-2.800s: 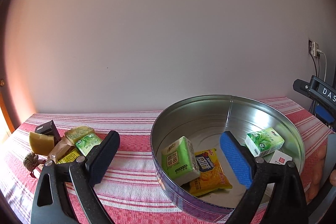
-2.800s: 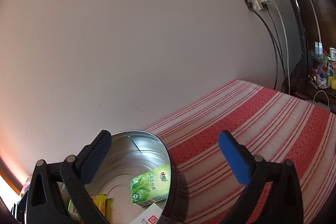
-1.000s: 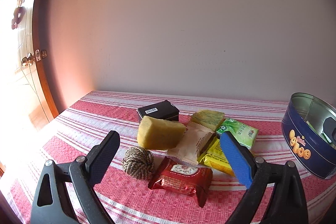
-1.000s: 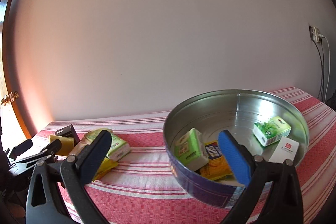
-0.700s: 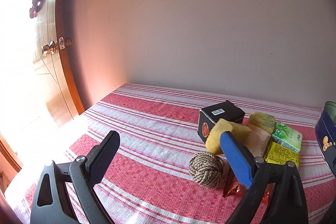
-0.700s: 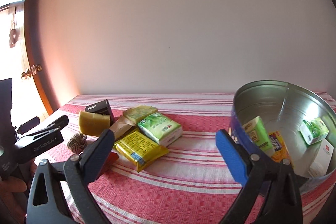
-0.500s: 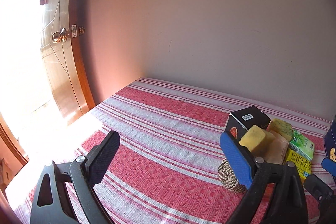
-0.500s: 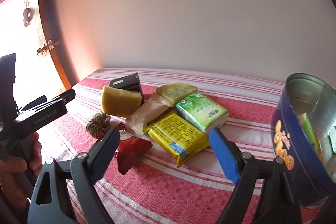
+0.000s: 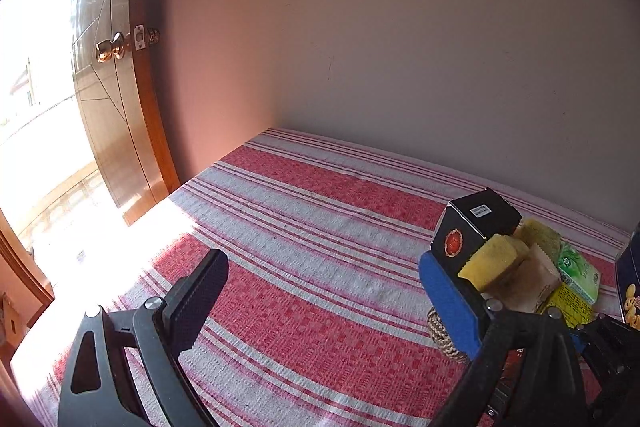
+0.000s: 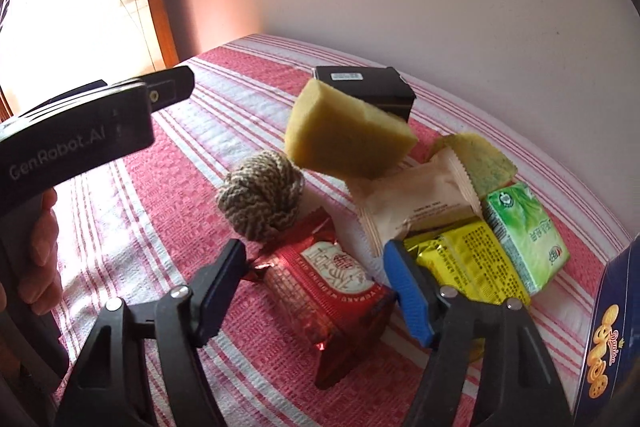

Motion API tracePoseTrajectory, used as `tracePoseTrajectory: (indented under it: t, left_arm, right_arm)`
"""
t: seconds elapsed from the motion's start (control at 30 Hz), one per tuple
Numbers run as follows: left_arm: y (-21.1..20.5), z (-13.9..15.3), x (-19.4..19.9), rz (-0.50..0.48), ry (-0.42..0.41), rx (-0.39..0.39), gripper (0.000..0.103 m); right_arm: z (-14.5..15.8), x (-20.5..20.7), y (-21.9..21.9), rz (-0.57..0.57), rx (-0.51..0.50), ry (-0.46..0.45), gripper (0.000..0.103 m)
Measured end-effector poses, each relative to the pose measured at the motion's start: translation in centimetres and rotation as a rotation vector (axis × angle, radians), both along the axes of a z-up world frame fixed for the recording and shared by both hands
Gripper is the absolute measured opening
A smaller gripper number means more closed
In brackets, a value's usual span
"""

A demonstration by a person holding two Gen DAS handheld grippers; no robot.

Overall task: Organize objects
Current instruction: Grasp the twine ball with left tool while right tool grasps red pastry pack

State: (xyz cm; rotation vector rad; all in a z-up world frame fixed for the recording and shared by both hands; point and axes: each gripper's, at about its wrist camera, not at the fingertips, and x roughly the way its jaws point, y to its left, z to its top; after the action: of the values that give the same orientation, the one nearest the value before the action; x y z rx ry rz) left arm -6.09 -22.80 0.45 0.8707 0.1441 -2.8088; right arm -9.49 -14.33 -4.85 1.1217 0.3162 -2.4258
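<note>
A pile of small items lies on the red-and-white striped cloth (image 10: 132, 227). In the right wrist view my right gripper (image 10: 316, 287) hangs low over a red snack packet (image 10: 336, 291). The packet lies between the closing jaws and the pads do not press on it. Around it are a twine ball (image 10: 260, 199), a yellow sponge (image 10: 344, 139), a black box (image 10: 368, 87), a beige packet (image 10: 416, 203), a yellow packet (image 10: 468, 263) and a green tissue pack (image 10: 524, 231). My left gripper (image 9: 324, 291) is wide open over bare cloth, left of the black box (image 9: 476, 227).
The blue cookie tin (image 10: 608, 327) stands at the right edge of the pile. A hand (image 10: 36, 259) holds the left gripper's black body (image 10: 80, 135) to the left of the pile. A wooden door (image 9: 112, 107) and a plain wall border the table.
My right gripper swung left from the tin to the pile, came down over the red packet, and its jaws narrowed. My left gripper turned left, so the pile slid to its view's right edge.
</note>
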Motion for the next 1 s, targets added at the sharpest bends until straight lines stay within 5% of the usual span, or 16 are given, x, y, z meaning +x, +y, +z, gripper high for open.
tracePoseTrajectory:
  t: [0.13,0.3,0.67,0.87,1.0]
  left_arm:
    - [0.1,-0.3,0.0,-0.03,-0.012,0.028,0.098]
    - [1.6,-0.6,-0.1,-0.125,-0.035,0.026,0.098]
    - [6.5,-3.1,-2.4,-0.317,-0.179,-0.009,0.096]
    - [7.1,-4.7,-4.1,-0.337,-0.276,0.014,0.055]
    - [5.7,-4.6,-3.9,-0.309,-0.256,0.082,0.048]
  right_arm:
    - [0.0,0.3,0.5,0.005,-0.023,-0.007,0.062]
    - [-0.1,1.7,1.8,0.007,-0.029,-0.018,0.041]
    - [2.0,5.1,6.7,-0.081,-0.097,0.108,0.04]
    - [3.2,6.0,8.9,-0.191,-0.144,0.176,0.04]
    - [4.2,6.2,10.1,-0.274,-0.18,0.222,0.04]
